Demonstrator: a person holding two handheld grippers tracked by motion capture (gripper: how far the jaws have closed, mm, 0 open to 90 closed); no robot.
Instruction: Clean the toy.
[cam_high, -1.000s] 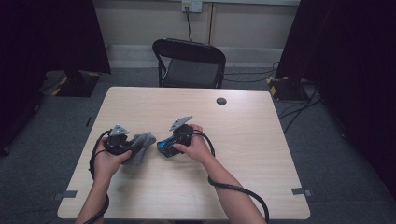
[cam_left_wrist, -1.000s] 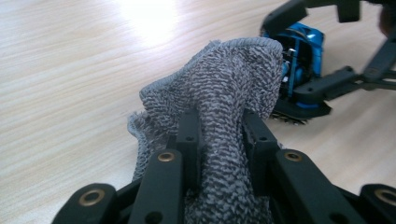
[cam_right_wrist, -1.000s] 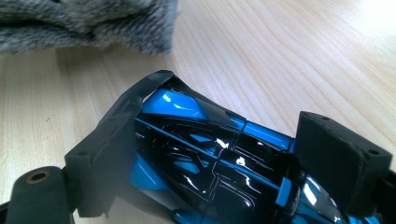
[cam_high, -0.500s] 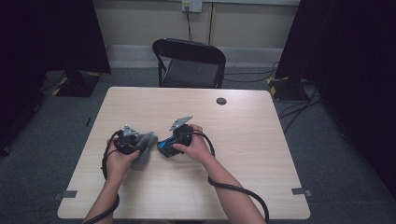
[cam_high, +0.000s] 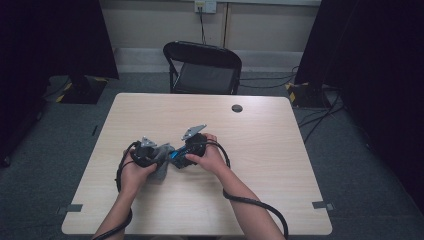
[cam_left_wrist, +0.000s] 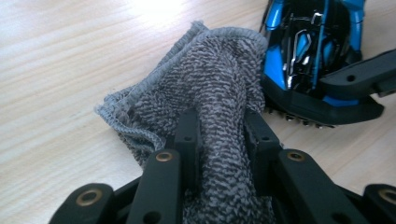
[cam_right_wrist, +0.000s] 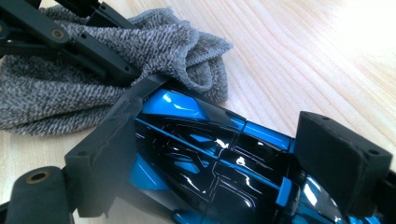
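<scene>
A grey terry cloth (cam_left_wrist: 219, 93) is bunched between my left gripper's (cam_left_wrist: 223, 121) jaws, which are shut on it. My right gripper (cam_right_wrist: 233, 135) is shut on a glossy blue and black toy car (cam_right_wrist: 210, 163), one jaw on each side of its body. The cloth (cam_right_wrist: 140, 42) lies against the car's front end, and the left gripper (cam_right_wrist: 116, 46) sits just beyond it. From above, both hands meet at the table's middle left: the left gripper (cam_high: 159, 159) with the cloth (cam_high: 161, 167) touches the car (cam_high: 175, 156) held low over the wood.
The light wooden table (cam_high: 260, 140) has a small round black disc (cam_high: 237, 108) near its far edge. A black folding chair (cam_high: 205, 67) stands behind the table. Cables trail from both grippers toward the near edge.
My left hand has moved right and slightly down with the cloth, from a gap apart to right against the car. The right hand has stayed put.
</scene>
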